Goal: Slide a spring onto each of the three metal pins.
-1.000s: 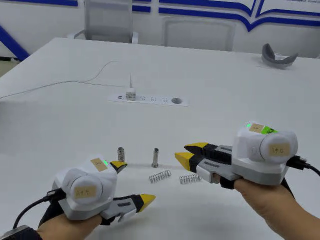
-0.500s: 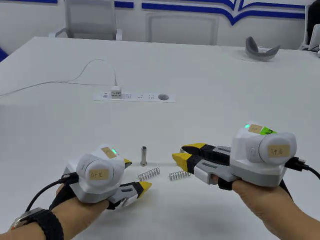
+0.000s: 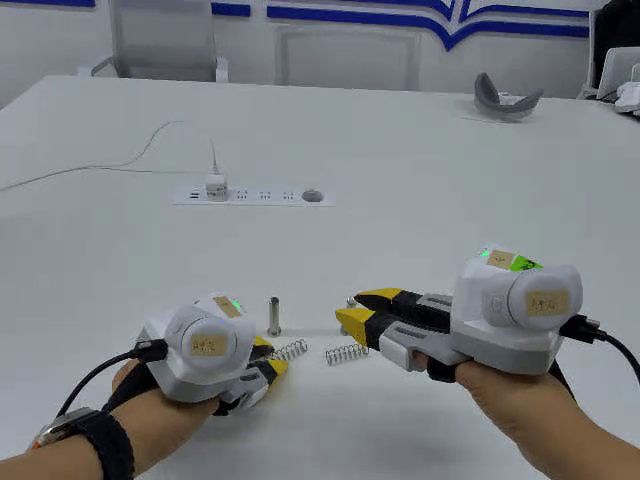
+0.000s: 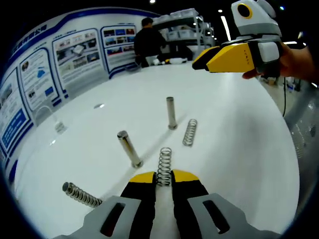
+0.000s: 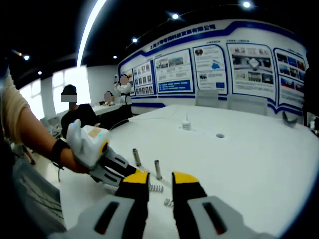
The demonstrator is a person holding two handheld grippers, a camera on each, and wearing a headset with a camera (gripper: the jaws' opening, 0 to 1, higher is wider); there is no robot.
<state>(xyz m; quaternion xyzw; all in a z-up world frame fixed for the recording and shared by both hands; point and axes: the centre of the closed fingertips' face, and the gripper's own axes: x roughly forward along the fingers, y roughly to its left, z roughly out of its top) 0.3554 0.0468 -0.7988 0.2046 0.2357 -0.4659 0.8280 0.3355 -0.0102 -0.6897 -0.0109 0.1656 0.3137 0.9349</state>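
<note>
Tabletop [image 4: 239, 149] bears spring [image 4: 164, 167] (1 end pinched) between left gripper [image 4: 163, 178] jaws.

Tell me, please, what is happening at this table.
A person works at a white table with a hand-held tool in each hand. The left tool grips the near end of a spring lying on the table. The right tool hovers slightly open, holding nothing, near a second spring. A loaded pin already carries its spring; the middle pin and far pin stand bare.
</note>
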